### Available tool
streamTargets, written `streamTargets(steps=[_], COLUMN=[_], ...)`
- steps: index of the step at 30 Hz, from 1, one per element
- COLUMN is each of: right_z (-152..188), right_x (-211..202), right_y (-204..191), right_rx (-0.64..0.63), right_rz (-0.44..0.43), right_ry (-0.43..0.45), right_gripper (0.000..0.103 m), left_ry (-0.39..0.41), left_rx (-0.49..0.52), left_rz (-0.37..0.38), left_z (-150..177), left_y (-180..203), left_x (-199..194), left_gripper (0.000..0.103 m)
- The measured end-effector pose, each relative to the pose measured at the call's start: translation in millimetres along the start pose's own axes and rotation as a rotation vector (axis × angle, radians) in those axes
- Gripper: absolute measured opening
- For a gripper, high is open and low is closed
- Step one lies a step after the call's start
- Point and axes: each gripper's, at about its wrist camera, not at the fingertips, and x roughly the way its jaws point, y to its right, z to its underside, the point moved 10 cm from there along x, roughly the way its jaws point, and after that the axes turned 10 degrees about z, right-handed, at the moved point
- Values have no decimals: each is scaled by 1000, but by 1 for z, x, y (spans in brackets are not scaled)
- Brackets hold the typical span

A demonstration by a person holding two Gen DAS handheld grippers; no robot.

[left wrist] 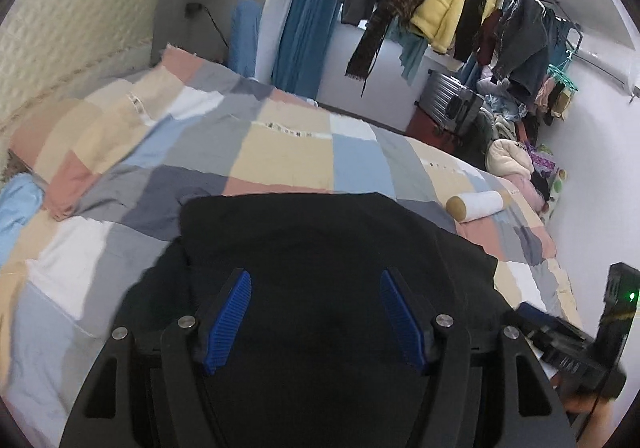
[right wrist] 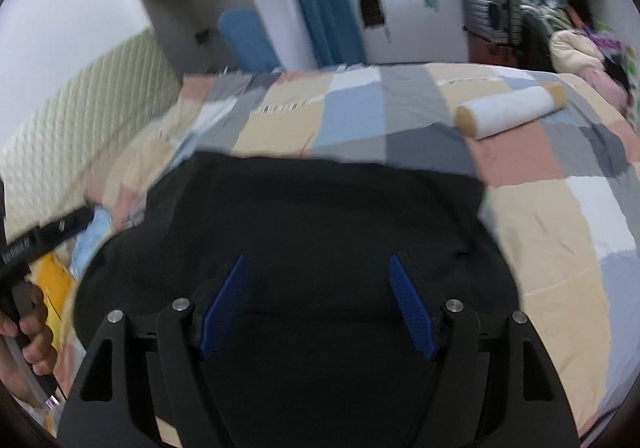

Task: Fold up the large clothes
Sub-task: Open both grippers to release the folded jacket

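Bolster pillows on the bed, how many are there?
1. A white bolster with tan ends lies on the patchwork quilt, beyond the black garment, toward the right. Others may be hidden.

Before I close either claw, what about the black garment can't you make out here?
- Black garment: near edge hidden under left claw; in the right wrist view, under right claw.
- Garment type, sleeves and fold lines: uniform black, motion blur, both views.
- Claw contact with the cloth: unclear.
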Motion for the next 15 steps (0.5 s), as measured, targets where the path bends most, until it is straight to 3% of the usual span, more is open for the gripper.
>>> streamTargets(steps=[5, 7, 10, 15], right_z=[1, -1, -8, -16], right_x=[41, 55, 73, 98], right_y=[-15, -15, -17, -22], right_rx=[-69, -76, -74, -85], right_rz=[44, 61, 57, 79], right_ry=[-7, -6, 4, 6], right_gripper=[79, 81, 81, 86], left_ry=[-50, -84, -78, -92], left_rx=[111, 92, 31, 63], left_rz=[-91, -111, -77, -109], left_z=[5, 9, 11, 8], left_y=[-14, -30, -42, -49], left_x=[42, 63, 75, 96], left_gripper=[67, 67, 67, 67])
